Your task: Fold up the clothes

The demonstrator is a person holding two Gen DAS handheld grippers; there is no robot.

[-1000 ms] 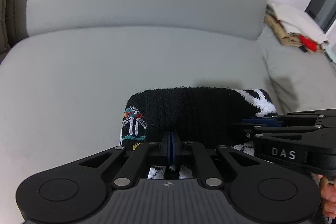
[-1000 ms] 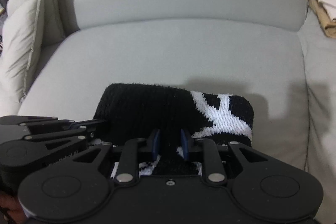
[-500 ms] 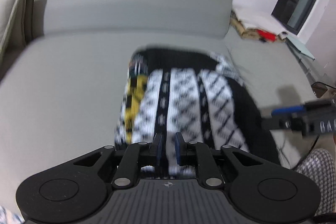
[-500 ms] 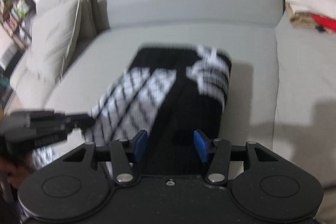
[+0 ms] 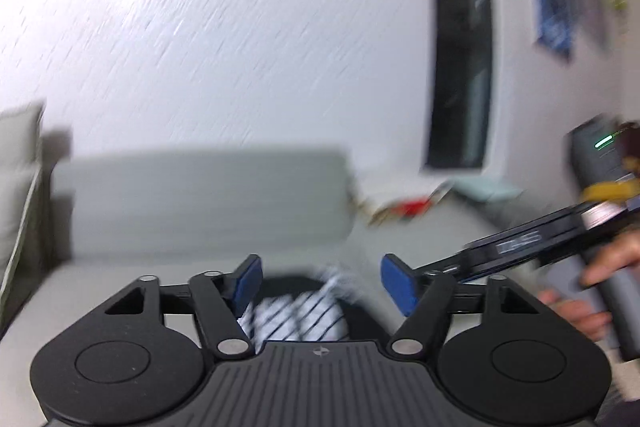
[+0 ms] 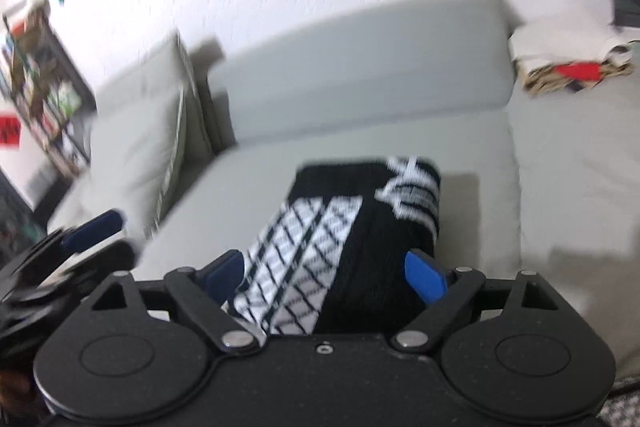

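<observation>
A folded black-and-white patterned garment point(image 6: 348, 239) lies on the grey sofa seat point(image 6: 256, 195). In the left wrist view only its near part point(image 5: 296, 315) shows between the fingers. My left gripper point(image 5: 318, 285) is open and empty, raised back from the garment and tilted up toward the wall. My right gripper point(image 6: 324, 277) is open and empty, above the garment's near edge. Each gripper appears in the other's view: the right one point(image 5: 520, 247) at the right, the left one point(image 6: 80, 239) at the left. Both views are motion-blurred.
A grey cushion point(image 6: 140, 131) leans at the sofa's left end. A pile of folded items with red and tan point(image 6: 572, 75) sits on the right seat. A shelf point(image 6: 44, 95) stands at the far left. A dark window frame point(image 5: 460, 59) is on the white wall.
Both grippers have let go of the garment, opened wide and pulled back and up. The garment now lies folded on the seat. The left view has swung up toward the wall.
</observation>
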